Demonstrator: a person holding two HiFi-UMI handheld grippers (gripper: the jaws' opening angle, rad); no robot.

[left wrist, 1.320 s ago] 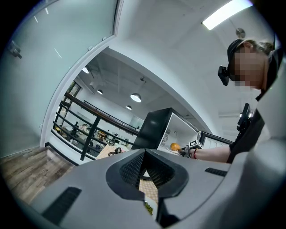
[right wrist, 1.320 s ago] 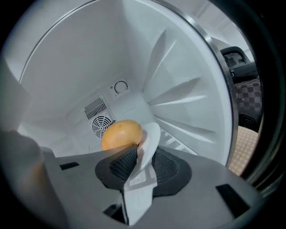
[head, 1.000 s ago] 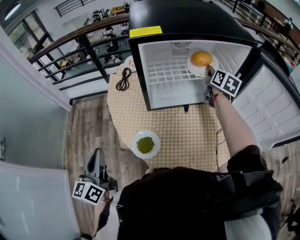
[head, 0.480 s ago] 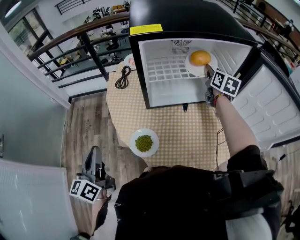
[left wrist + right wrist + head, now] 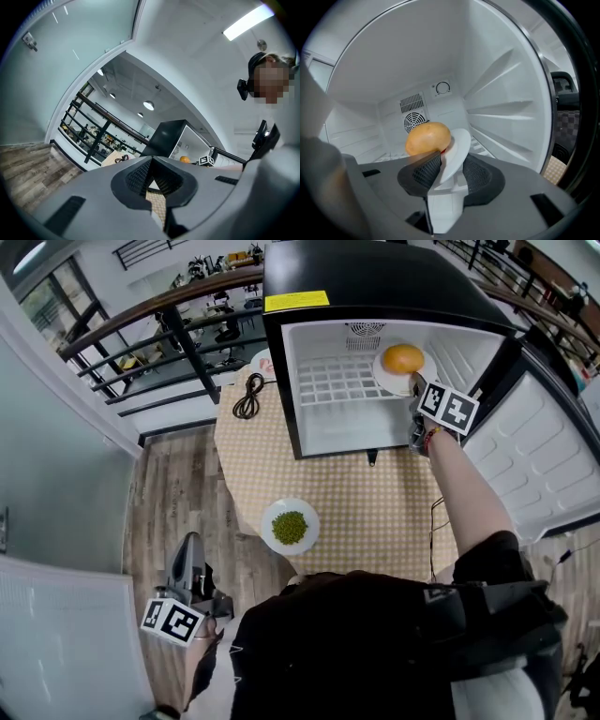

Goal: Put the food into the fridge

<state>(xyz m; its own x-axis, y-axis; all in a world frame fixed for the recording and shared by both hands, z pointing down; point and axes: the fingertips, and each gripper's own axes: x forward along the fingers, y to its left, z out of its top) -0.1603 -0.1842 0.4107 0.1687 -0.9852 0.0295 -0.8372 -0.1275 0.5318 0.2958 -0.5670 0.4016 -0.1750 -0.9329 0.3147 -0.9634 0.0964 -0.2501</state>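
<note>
A black mini fridge (image 5: 375, 277) stands open on the checked table (image 5: 375, 512). A white plate (image 5: 386, 376) with a round yellow-orange food (image 5: 403, 357) sits on the wire shelf at the right. My right gripper (image 5: 419, 385) reaches in to its near rim. In the right gripper view the plate's rim (image 5: 457, 150) lies between the pads (image 5: 425, 169) with small gaps. The jaws are opening, and the food (image 5: 427, 137) is just beyond. A plate of green peas (image 5: 290, 527) sits near the table's front edge. My left gripper (image 5: 190, 559) hangs low at the left, shut and empty (image 5: 152, 164).
The fridge door (image 5: 544, 456) is swung open at the right, close to my right arm. A black cable (image 5: 247, 396) lies on the table left of the fridge. A dark railing (image 5: 141, 334) runs behind. Wood floor (image 5: 178, 484) lies to the table's left.
The plate with the food stays on the shelf and my right gripper stays at its rim. The left gripper has drifted only slightly.
</note>
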